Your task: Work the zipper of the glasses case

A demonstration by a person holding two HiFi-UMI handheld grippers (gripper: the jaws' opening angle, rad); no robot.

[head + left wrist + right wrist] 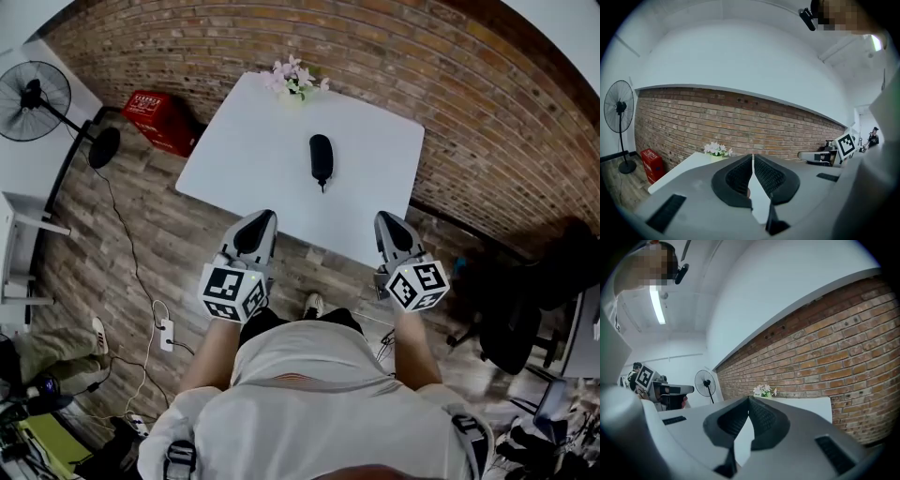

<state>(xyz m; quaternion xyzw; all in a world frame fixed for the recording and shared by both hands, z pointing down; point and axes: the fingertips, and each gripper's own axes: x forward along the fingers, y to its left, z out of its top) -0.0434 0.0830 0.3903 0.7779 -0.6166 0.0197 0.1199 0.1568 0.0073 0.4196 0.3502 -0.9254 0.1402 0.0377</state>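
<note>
Both grippers are hanging just short of the table (244,150), with the case lying ahead between them.
The left gripper (266,218) is pressing its jaws together on nothing. The glasses case (321,159) is lying mid-table, long axis pointing away from the person, about equally near either gripper. The right gripper (385,218) is likewise pinching empty. Only the head view is showing the case.

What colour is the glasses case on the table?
The glasses case is plain black, clearest in the head view.

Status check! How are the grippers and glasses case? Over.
Left gripper, right gripper shut, empty, at table's near edge. Glasses case untouched mid-table. Flowers at far edge, clear.
</note>
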